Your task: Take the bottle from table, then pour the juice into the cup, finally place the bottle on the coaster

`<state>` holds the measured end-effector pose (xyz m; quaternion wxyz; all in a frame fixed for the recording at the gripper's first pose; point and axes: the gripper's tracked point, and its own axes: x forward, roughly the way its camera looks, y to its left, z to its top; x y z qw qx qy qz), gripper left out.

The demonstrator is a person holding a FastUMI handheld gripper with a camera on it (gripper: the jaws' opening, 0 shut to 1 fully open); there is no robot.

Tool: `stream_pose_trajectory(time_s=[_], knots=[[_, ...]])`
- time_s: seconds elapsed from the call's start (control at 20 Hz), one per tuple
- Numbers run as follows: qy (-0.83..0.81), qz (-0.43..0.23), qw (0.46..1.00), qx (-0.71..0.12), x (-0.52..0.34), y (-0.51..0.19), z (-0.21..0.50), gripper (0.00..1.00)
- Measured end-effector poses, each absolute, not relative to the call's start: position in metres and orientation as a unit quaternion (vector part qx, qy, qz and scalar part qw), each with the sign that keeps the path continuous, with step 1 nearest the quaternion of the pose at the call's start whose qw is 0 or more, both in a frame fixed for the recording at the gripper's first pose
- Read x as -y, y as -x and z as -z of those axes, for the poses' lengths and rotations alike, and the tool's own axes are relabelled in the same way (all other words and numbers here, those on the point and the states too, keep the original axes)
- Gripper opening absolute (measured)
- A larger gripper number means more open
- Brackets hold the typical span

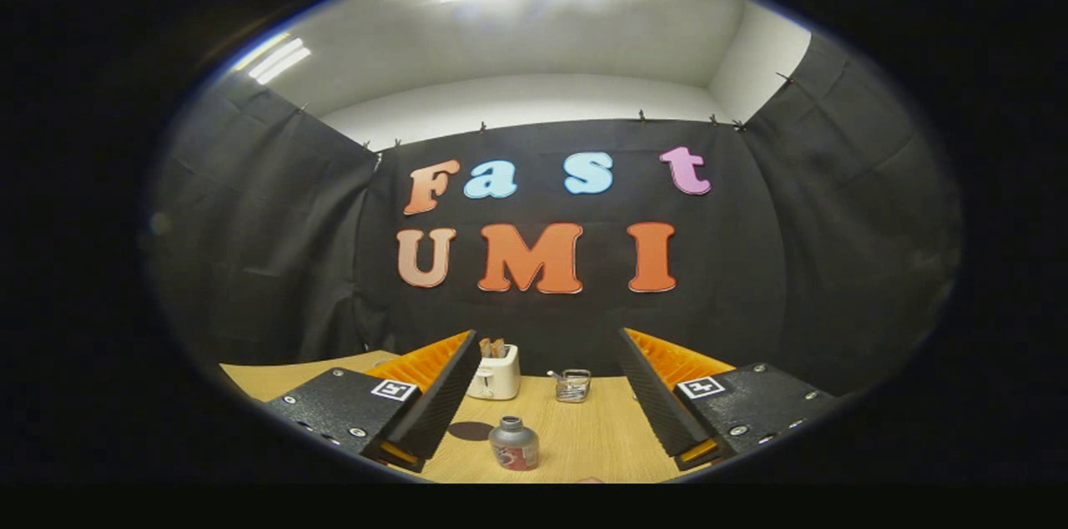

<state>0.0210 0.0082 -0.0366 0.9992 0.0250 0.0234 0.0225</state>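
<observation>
Gripper fingers wide apart, bottle btwn them, coaster just beside.

1. Your gripper is held level and faces straight ahead, its two fingers reaching forward side by side.
2. The fingers stand wide apart, jaws fully spread, and nothing is pressed between them.
3. Both fingers angle slightly inward toward their tips, their ribbed inner faces turned to each other across the gap.
4. Each finger's base carries a square marker on its upper face.
5. Neither finger touches anything.
</observation>
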Motion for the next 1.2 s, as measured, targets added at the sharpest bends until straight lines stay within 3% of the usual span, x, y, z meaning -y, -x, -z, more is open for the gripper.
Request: stream_pose_trajectory(time_s=[1.2], knots=[[-0.033, -0.087, 0.984, -0.151, -0.067, -0.026, 0.232, 0.98]])
